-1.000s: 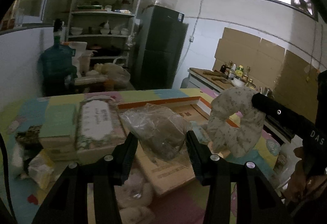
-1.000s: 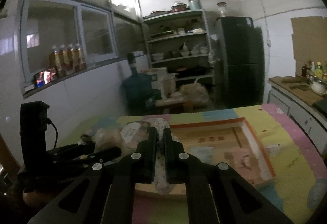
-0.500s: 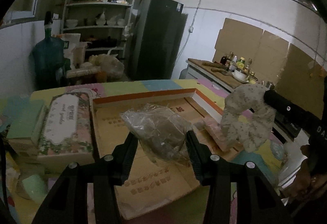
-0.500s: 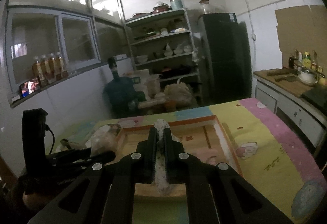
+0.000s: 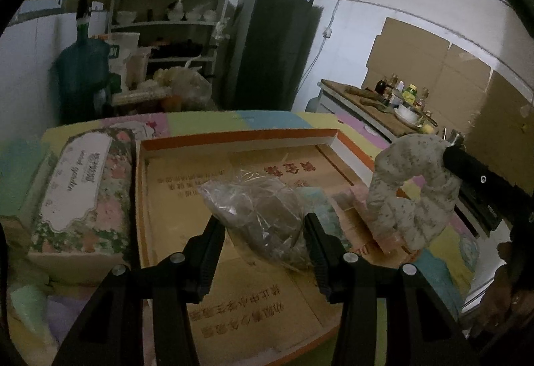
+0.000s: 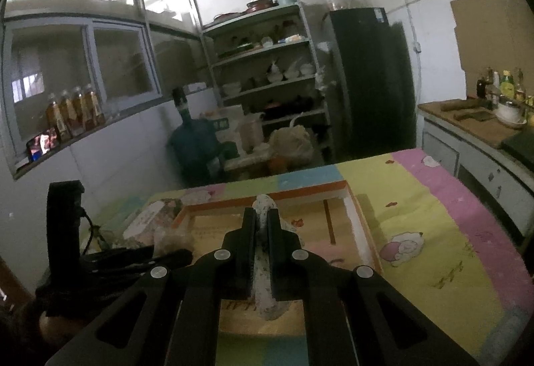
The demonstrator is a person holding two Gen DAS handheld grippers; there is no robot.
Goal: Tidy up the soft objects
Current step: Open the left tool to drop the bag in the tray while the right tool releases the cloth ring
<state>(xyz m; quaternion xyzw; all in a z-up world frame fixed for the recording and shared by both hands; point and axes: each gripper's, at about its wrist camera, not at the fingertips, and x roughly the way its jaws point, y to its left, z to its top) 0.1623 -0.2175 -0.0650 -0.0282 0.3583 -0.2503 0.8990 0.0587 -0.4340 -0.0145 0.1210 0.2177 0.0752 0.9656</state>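
My left gripper is shut on a clear plastic bag with a brown soft lump inside and holds it over the shallow orange-edged cardboard box. My right gripper is shut on a white floral fabric ring, which hangs over the box's right side in the left wrist view. The box also shows in the right wrist view. A pink soft item lies inside the box.
A floral tissue pack lies left of the box on a colourful mat. A pale green soft item lies at the near left. Shelves, a fridge and a counter stand behind the table.
Both grippers have moved forward over the cardboard box with their loads. The tissue pack has slid to the left of the left wrist view. Both grips are unchanged.
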